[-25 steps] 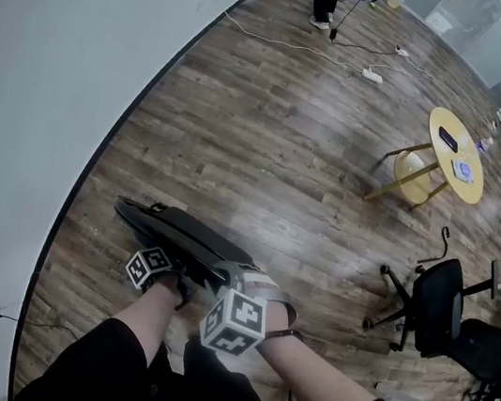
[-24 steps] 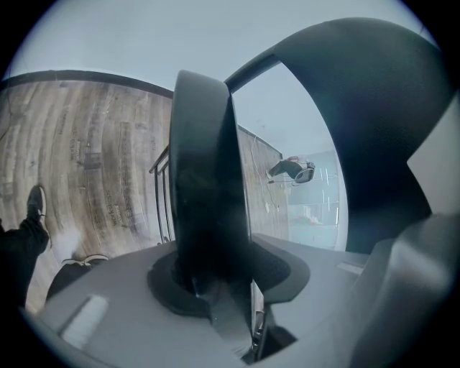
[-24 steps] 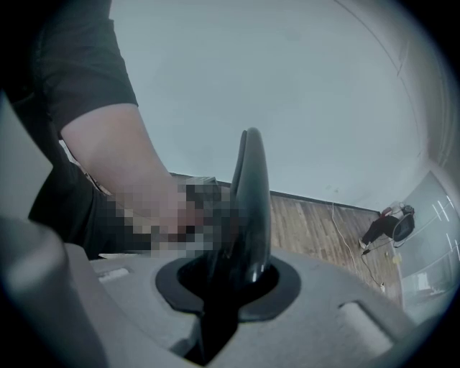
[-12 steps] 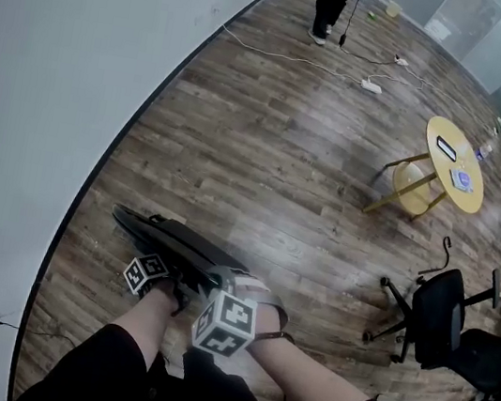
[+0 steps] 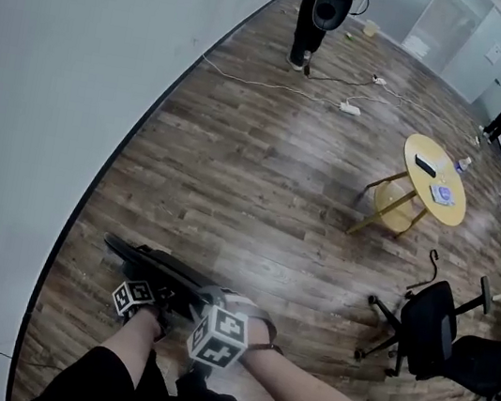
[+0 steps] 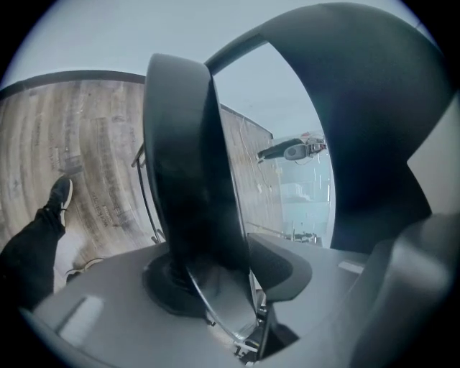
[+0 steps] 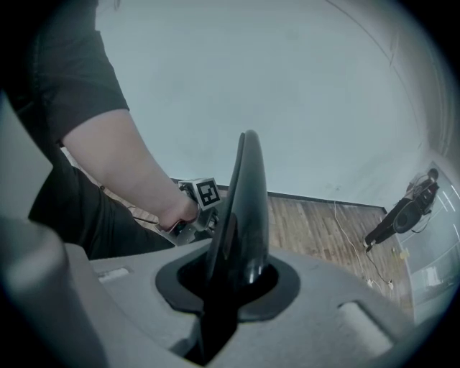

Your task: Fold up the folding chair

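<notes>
So the folding chair (image 5: 164, 264) is down low in front of the person's legs, close to the foot of the white wall (image 5: 45, 65). From where I'm standing it looks pretty much collapsed flat already, one long black slab hanging over the wooden floor (image 5: 264, 178). I can't tell if its far end is touching the boards.

Both grippers are on it. The left gripper (image 6: 226, 277) has its jaws partly apart around a thick rounded bit of the black panel, and the pads look snug against it. The right gripper (image 7: 233, 284) is nearly closed, pinching a thin glossy edge that runs straight up out of the slot.

My guess on handling: it's stiff, not fragile and not feather-light either. It's long enough that it'll want to swing or twist if you only hold one end. That shiny edge looks slippery, so a thin pinch there could slide. The halves could also flop back open if nothing keeps them together.

I'd hold it at two spots spaced along the rim, like now. The thicker section seems the safer bite, and I'd keep the jaws away from the hinge. The round yellow table (image 5: 437, 178) and office chair (image 5: 429, 325) are well clear.
</notes>
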A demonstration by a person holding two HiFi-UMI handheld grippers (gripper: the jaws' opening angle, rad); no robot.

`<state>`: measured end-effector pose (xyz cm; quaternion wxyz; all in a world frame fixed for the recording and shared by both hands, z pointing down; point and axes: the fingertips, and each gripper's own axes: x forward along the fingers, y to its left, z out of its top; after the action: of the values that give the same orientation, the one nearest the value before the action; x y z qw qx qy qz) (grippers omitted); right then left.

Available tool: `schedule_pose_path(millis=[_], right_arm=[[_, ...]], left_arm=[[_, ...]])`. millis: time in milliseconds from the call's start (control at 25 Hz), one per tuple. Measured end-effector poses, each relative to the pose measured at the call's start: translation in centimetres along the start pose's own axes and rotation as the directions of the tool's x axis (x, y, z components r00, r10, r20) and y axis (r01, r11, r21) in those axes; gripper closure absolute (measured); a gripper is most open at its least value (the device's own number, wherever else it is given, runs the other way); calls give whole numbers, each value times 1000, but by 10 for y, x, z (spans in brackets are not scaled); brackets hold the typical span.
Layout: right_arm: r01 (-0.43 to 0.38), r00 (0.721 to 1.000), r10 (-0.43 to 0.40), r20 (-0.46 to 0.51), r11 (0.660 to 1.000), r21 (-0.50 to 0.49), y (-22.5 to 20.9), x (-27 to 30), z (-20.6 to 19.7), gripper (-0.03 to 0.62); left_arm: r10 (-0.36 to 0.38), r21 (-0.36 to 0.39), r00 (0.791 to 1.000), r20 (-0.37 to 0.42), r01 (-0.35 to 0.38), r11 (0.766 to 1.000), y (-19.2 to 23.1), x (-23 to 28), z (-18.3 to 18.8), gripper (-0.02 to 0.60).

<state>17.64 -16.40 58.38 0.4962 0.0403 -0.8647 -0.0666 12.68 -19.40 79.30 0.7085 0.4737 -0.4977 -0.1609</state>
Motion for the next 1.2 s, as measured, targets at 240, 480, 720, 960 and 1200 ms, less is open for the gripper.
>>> schedule_pose_path(millis=[240,480,720,960,1200], right_arm=[[-18,1000,18,0,1000,23,-14,-3,-4,536],[-42,999,41,2,998,46,-21,-7,-10,536],[-47,999,48,-8,996,79,-26,-6,-13,536],[-45,999,46,-16,995,84,-30,-4,-16,536],[-46,999,47,-9,995,86,-29,-3,-16,536]], left_arm=[[-94,100,968,-231,120,988,-14,-3,-20,408],[-135,105,876,-463,205,973,-13,-17,-45,382],[-86,157,786,-612,227,961,1,-46,-42,405],[-111,215,775,-622,305,928,-7,-86,-13,403],[-139,304,773,-618,398,865,-35,-151,17,403]])
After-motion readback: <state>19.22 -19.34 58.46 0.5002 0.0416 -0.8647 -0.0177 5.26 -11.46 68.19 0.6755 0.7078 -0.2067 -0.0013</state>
